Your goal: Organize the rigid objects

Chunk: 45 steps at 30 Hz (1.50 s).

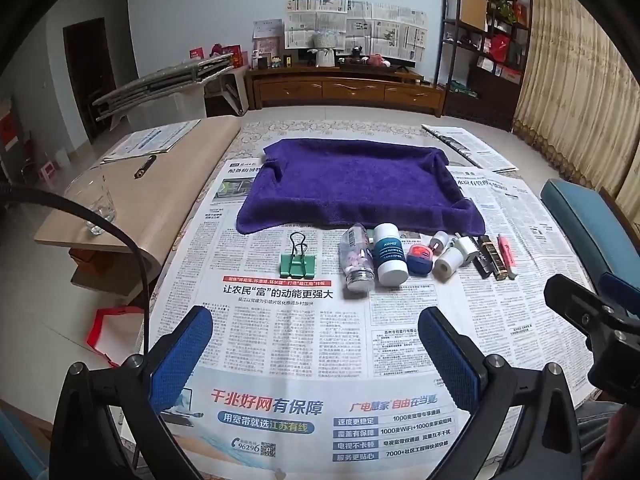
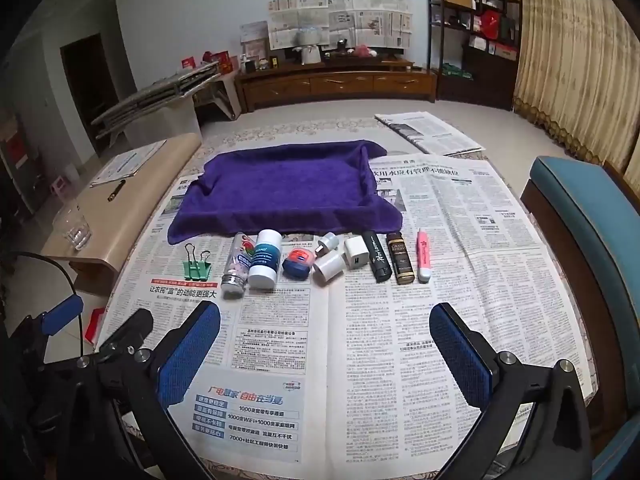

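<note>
A row of small objects lies on the newspaper in front of a purple towel [image 1: 352,184] [image 2: 288,188]: a green binder clip [image 1: 298,265] [image 2: 197,267], a clear bottle [image 1: 357,261] [image 2: 237,266], a white-and-blue bottle [image 1: 389,258] [image 2: 264,260], a small blue-and-red jar [image 1: 419,259] [image 2: 297,264], white plugs [image 1: 450,258] [image 2: 340,258], two dark tubes [image 1: 490,256] [image 2: 388,256] and a pink marker [image 1: 506,254] [image 2: 423,256]. My left gripper [image 1: 316,344] is open and empty, short of the row. My right gripper [image 2: 325,340] is open and empty too.
A wooden side table [image 1: 168,196] at the left holds a glass [image 1: 90,200], papers and a pen. A blue-cushioned chair [image 2: 580,232] stands at the right. A folded newspaper [image 2: 428,132] lies at the back right. A cable [image 1: 132,248] hangs at the left.
</note>
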{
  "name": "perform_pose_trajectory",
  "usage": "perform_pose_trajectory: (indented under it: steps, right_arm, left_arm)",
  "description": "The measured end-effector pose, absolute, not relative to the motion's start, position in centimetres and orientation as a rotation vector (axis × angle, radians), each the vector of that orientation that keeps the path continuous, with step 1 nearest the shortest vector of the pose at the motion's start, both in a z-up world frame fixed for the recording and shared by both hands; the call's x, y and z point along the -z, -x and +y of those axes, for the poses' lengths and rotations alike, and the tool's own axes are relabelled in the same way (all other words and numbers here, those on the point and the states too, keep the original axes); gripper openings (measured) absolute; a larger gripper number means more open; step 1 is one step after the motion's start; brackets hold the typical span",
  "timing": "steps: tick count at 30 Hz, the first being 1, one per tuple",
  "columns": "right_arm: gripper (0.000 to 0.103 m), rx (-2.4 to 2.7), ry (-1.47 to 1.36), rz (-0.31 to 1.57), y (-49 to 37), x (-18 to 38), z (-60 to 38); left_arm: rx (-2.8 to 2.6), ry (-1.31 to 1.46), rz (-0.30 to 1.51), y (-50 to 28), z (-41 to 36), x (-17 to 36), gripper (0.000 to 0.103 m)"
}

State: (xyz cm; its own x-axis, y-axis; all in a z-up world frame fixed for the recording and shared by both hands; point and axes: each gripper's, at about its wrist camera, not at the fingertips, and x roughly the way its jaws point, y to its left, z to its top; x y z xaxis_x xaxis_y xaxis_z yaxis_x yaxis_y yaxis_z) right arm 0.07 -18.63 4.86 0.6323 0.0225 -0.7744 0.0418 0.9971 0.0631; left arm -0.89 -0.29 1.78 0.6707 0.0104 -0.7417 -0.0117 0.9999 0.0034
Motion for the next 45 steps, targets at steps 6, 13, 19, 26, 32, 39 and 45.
perform_pose_trajectory:
  steps: [6,13,19,26,32,39,45]
  right_arm:
    - [0.103,0.013,-0.093,0.881,0.2,-4.1,-20.0]
    - [0.103,0.008,-0.093,0.878,0.0,-4.1,-20.2]
    - [0.103,0.003,-0.090,0.882,-0.1,-4.0,-20.1]
    - [0.103,0.003,-0.095,0.879,0.0,-3.9,-20.2]
    - [0.103,0.007,-0.097,0.879,0.0,-3.9,-20.4]
    - [0.103,0.007,-0.101,0.875,0.1,-4.0,-20.7]
    - [0.103,0.009,-0.100,0.879,0.1,-3.9,-20.7]
  left_arm:
    - [-0.012,0.006,0.839,0.7,-0.3,-1.4,0.103]
    - [-0.014,0.007,0.840,0.6,-0.2,-1.2,0.103]
    - [-0.012,0.013,0.839,0.6,-0.2,-1.1,0.103]
    - [-0.007,0.015,0.837,0.5,0.0,-0.8,0.103]
    - [-0.006,0.016,0.836,0.5,0.1,-0.9,0.103]
    - [-0.003,0.023,0.834,0.6,0.2,-1.0,0.103]
    - [-0.001,0.027,0.830,0.8,0.1,-1.5,0.103]
